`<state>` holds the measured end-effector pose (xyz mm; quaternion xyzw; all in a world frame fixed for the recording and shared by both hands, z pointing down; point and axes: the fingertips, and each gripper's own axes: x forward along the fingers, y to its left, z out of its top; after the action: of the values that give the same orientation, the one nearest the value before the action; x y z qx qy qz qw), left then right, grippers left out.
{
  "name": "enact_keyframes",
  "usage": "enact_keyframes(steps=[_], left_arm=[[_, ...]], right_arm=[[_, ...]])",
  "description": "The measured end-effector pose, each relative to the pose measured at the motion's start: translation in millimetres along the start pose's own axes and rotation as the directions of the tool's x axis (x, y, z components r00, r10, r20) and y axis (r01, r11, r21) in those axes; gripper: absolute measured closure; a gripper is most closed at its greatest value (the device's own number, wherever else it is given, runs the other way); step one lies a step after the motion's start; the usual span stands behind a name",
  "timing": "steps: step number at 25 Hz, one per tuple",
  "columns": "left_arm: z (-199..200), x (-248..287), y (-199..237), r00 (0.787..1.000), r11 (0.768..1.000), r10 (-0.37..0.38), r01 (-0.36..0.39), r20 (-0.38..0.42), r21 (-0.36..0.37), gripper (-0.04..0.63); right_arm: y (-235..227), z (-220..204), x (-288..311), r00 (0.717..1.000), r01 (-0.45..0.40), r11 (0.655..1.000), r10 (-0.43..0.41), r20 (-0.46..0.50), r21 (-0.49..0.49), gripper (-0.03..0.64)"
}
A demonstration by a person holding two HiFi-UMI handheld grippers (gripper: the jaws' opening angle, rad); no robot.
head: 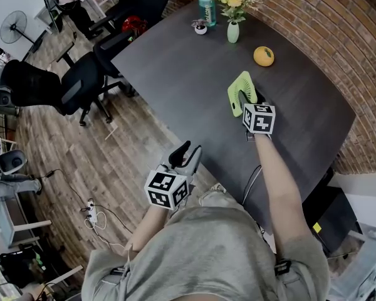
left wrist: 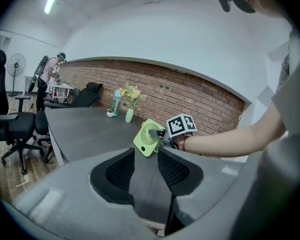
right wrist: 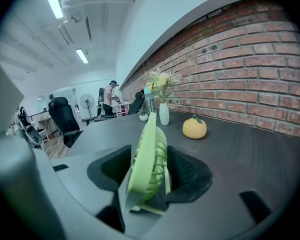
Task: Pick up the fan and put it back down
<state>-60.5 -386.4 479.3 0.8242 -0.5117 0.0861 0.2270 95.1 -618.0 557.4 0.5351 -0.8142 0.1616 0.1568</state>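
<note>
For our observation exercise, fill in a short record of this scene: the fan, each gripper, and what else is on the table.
table: dark
fan: green, tilted
right gripper: jaws apart, fan between them
left gripper: open, empty, off the table's edge
also on table: yellow fruit, pale vase of flowers, teal bottle

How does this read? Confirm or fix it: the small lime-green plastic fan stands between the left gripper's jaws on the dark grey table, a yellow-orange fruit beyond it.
Wrong gripper: the right gripper view shows the small lime-green plastic fan between the jaws of the right gripper, on the dark grey table, the yellow-orange fruit beyond it. The left gripper holds nothing.
</note>
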Motion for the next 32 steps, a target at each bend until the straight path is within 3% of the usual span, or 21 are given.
enact_keyframes(steps=[6, 24, 27, 32], left_arm=[[-1, -8, -3, 1.000, 1.000, -0.008, 0.008, 0.005, 0.000, 0.456], [-15, -66, -20, 0.997, 0.998, -0.066, 0.065, 0.027, 0.021, 0.456], [-20, -81, -25, 0.996, 0.996, -0.087, 0.086, 0.030, 0.033, 0.457], [-35, -111, -32, 0.993, 0.993, -0.112, 0.110, 0.034, 0.045, 0.456]], right_arm=[[3, -5, -19, 1.000, -0.018, 1.000, 0.018, -0.006, 0.014, 0.359], [53, -30, -141, 0.999, -0.002, 0.999, 0.001, 0.047, 0.035, 0.357], [72, -39, -166, 0.998, -0.028, 0.998, 0.025, 0.050, 0.047, 0.364], [101, -51, -211, 0.996, -0.008, 0.999, 0.005, 0.087, 0.036, 0.433]])
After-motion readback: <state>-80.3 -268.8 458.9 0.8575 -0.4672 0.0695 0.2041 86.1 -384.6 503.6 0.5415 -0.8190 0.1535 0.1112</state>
